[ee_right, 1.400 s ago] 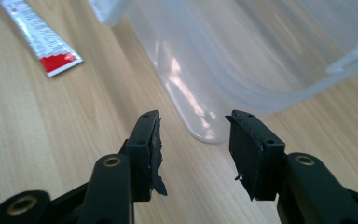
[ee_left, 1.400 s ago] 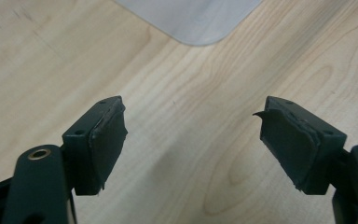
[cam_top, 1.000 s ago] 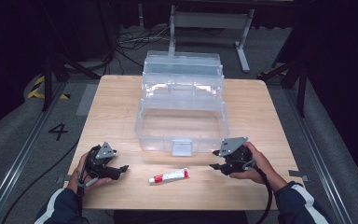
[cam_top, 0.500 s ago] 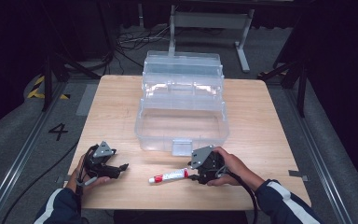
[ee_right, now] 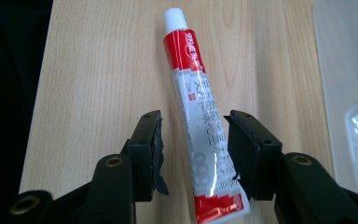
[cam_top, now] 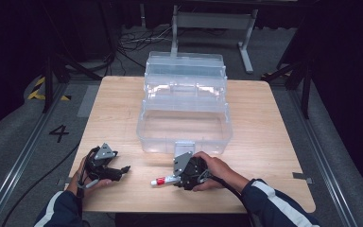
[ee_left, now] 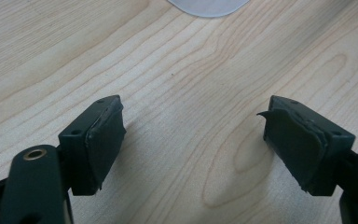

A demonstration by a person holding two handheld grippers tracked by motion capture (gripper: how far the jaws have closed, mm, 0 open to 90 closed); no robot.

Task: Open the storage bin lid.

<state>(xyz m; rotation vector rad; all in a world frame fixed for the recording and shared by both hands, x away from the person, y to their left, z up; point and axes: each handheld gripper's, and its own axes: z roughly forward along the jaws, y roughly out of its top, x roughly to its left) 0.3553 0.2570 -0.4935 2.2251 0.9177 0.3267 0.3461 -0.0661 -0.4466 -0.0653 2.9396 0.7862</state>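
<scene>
A red and white tube (ee_right: 193,84) lies on the wooden table (cam_top: 274,142) near its front edge, its white cap pointing left in the high view. My right gripper (cam_top: 170,179) lies low over the tube's (cam_top: 161,180) tail end, with the tube between its jaws. In the right gripper view the right pad (ee_right: 244,149) sits against the tube. A gap remains at the left pad (ee_right: 151,154). These jaws have just been closing. My left gripper (cam_top: 122,172) rests at the front left, open, with bare wood between its pads (ee_left: 105,135).
A clear plastic tool box (cam_top: 184,142) stands open at the table's centre, its tiered trays stepped toward the back and its latch facing the right hand. Its corner shows in the right gripper view (ee_right: 354,93). Black stands and cables surround the table.
The right hand has slid left along the front of the table until its jaws straddle the tube. The left hand and the box have stayed put.
</scene>
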